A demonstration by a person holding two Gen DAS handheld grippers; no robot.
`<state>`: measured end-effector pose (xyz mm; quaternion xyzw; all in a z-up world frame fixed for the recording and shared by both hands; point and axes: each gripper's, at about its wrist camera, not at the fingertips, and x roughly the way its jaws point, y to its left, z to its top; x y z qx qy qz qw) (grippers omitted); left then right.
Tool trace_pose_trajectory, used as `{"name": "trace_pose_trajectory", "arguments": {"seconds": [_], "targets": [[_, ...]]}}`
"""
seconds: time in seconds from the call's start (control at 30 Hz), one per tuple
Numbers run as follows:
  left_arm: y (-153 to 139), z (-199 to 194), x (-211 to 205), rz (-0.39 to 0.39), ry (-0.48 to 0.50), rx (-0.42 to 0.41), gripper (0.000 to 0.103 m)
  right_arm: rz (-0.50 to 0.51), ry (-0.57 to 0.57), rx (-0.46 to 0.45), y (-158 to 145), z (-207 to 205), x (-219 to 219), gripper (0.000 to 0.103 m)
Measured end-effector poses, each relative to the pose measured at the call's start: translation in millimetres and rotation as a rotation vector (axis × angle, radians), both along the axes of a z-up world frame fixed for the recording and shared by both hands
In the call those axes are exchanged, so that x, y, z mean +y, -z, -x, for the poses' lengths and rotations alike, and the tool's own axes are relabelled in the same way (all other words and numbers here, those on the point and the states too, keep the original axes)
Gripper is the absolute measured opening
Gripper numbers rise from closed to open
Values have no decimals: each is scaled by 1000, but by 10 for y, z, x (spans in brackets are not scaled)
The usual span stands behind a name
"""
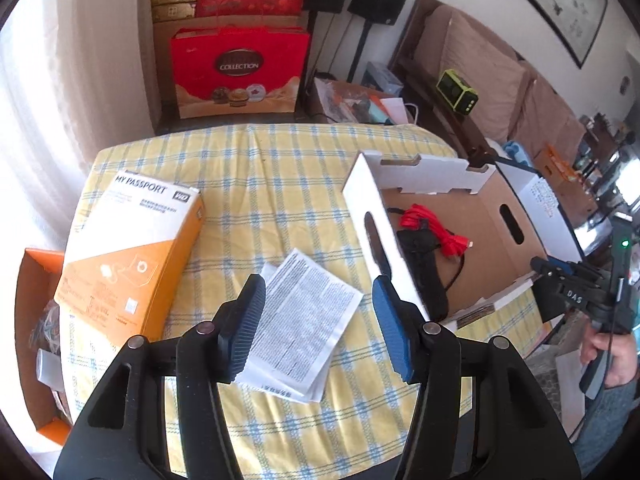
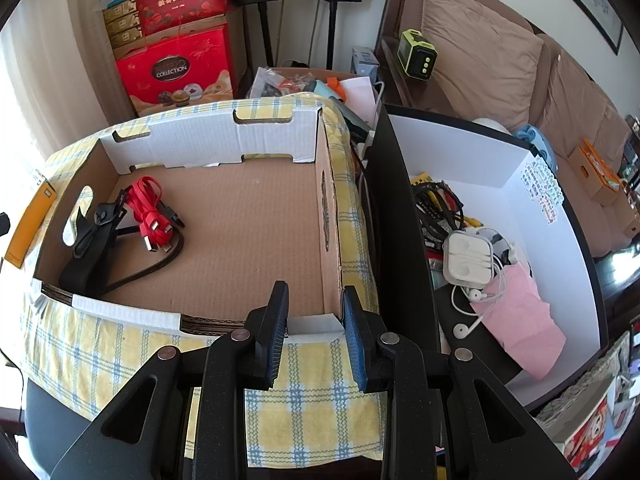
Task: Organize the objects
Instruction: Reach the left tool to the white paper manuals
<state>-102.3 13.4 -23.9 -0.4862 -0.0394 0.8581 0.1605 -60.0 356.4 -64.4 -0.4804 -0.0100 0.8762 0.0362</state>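
Both wrist views downward, near; share cardboard box [image 1: 460, 216].

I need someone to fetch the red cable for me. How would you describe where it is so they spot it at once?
On the yellow checked tablecloth stands an open cardboard tray. The red cable lies coiled at its left end, against a black strap; it is the only red item inside.

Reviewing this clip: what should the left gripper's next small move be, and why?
Probably lower the left gripper onto the folded leaflet and close. Its jaws stand open with nothing held, the leaflet lies loose on the checked cloth right below them, and the cardboard box beside it already holds cables.
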Motion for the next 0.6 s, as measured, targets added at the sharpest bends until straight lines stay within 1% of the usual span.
{"name": "trace_pose_trajectory", "arguments": {"seconds": [0.13, 0.23, 0.27, 0.37, 0.43, 0.5, 0.6], "targets": [[227, -47, -130, 36, -7, -41, 52, 0, -1, 0, 1, 0, 2, 27], [393, -79, -152, 39, 4, -70, 52, 1, 0, 0, 0, -1, -2, 27], [428, -90, -146, 38, 12, -68, 53, 0, -1, -1, 1, 0, 1, 27], [481, -115, -80, 65, 39, -30, 62, 0, -1, 0, 1, 0, 3, 27], [505, -102, -20, 82, 68, -14, 65, 1, -1, 0, 0, 0, 1, 27], [536, -47, 20, 100, 75, -14, 66, 2, -1, 0, 2, 2, 1, 27], [602, 76, 41, 124, 58, -33, 66, 2, 0, -1, 5, 3, 3, 27]]}}
